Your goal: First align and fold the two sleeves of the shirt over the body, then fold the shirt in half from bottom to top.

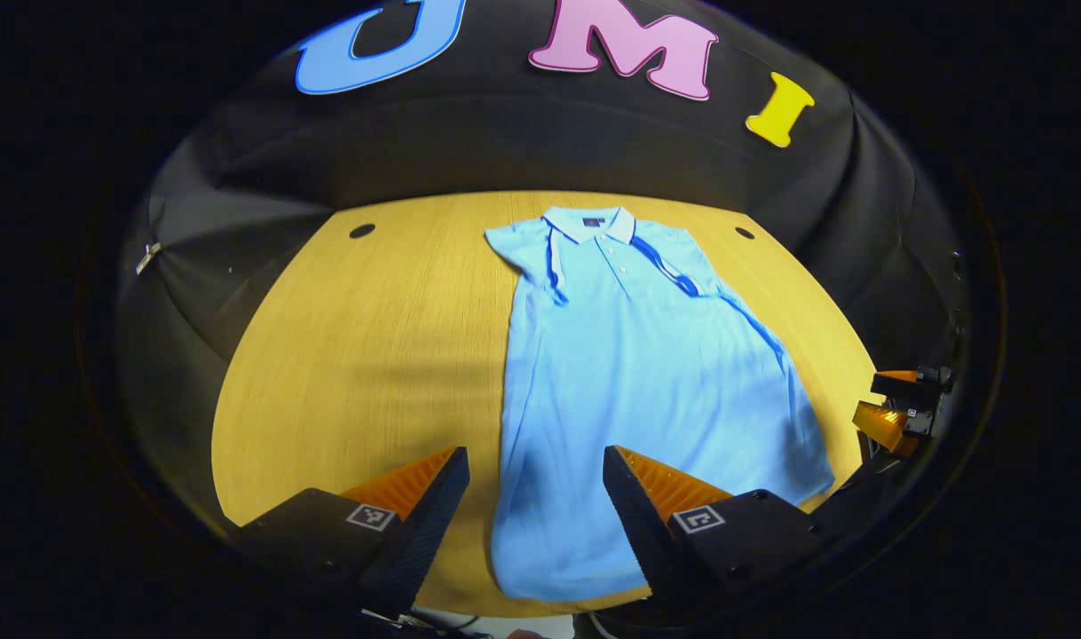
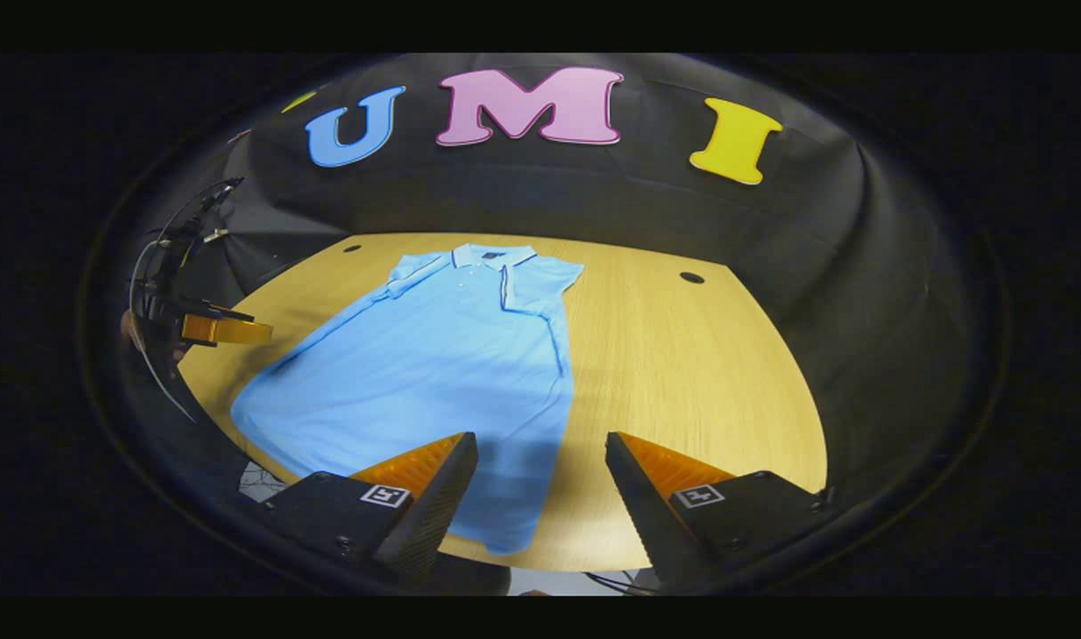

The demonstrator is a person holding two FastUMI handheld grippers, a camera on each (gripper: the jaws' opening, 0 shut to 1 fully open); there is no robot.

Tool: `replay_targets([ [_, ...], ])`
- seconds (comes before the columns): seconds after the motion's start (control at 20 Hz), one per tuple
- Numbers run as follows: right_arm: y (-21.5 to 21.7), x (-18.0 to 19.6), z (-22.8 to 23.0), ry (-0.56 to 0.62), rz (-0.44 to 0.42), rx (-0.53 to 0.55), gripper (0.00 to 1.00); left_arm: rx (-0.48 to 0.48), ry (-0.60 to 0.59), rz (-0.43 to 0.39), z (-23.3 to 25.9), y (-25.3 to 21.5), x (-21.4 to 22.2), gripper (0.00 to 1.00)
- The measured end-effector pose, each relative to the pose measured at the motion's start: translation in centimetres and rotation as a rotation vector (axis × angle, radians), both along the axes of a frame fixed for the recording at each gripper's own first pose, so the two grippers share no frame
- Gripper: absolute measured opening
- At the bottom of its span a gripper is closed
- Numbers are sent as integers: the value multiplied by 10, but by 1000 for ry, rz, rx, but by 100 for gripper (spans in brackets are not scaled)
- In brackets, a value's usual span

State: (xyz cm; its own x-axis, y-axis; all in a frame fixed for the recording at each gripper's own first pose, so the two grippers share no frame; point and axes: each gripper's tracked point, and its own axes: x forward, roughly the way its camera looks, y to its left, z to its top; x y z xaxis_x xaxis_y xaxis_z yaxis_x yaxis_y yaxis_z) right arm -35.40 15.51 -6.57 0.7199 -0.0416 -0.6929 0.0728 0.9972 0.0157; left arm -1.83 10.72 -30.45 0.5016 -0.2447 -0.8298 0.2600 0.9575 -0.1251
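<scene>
the light blue short-sleeved polo shirt (image 1: pixel 638 373) lay flat on the wooden tabletop (image 1: pixel 372 337), its hem between our jaws. both the left gripper (image 1: pixel 536 497) and right gripper (image 2: pixel 540 484) hung open, empty. sleeves looked folded; next we judged the bottom-to-top fold needed hem-corner grips.

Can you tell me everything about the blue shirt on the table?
The light blue short-sleeved polo shirt looks like soft knit cloth, with a pale collar, small buttons down the front and dark blue stripes by the shoulders. It lies flat, front up, on the round yellow wooden table, collar toward the far wall and bottom hem at the near edge. Both sleeves look already folded in over the body. Nothing grips it: the left gripper and right gripper hover open above its bottom corners.
</scene>
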Motion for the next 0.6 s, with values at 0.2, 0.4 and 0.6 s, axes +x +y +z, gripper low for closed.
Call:
replay_targets([
  [0.2, 13, -27, -21, 47, -8, 2, 92, 13, 53, -11, -24, 14, -46, 97],
  [0.4, 26, -54, -44, 100, -3, -7, 92, 11, 98, 1, -43, 24, -72, 98],
  [0.6, 33, -75, -64, 141, -39, 3, 92, 2, 117, 2, -55, 25, -90, 97],
])
